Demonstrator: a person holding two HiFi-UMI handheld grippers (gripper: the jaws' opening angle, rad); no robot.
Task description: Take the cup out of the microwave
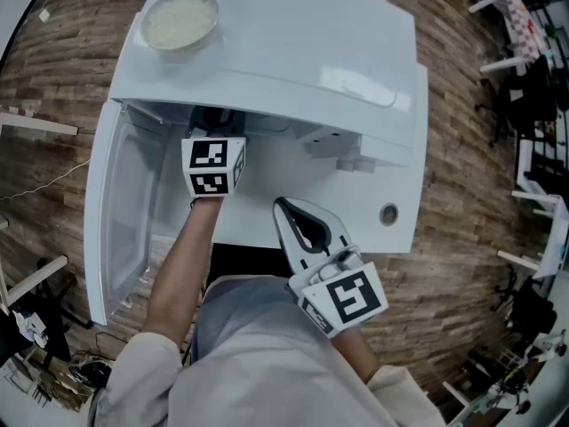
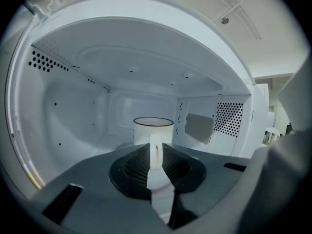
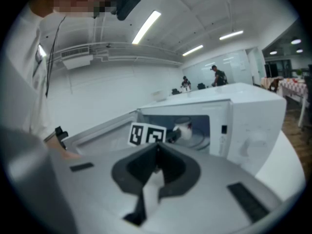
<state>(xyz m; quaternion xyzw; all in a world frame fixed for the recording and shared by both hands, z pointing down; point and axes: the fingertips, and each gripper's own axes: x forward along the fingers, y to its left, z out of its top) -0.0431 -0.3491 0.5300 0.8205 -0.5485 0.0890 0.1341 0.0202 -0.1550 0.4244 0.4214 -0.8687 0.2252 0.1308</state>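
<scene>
A white cup (image 2: pixel 153 129) with a dark rim stands inside the white microwave (image 1: pixel 293 52), its handle turned toward me. My left gripper (image 2: pixel 155 156) reaches into the cavity, and its ribbed pads press on that handle from both sides. In the head view only its marker cube (image 1: pixel 213 165) shows at the microwave's mouth; the jaws and the cup are hidden under the roof. My right gripper (image 1: pixel 280 208) hangs outside, in front of the microwave, shut with nothing in it. In the right gripper view the cup (image 3: pixel 183 130) shows just past the left gripper's cube (image 3: pixel 147 134).
The microwave door (image 1: pixel 120 212) stands swung open at the left. A bowl of rice (image 1: pixel 180 20) sits on the microwave's top, far left. The control panel with its knob (image 1: pixel 388 213) lies right of the cavity. Wooden floor and furniture surround it.
</scene>
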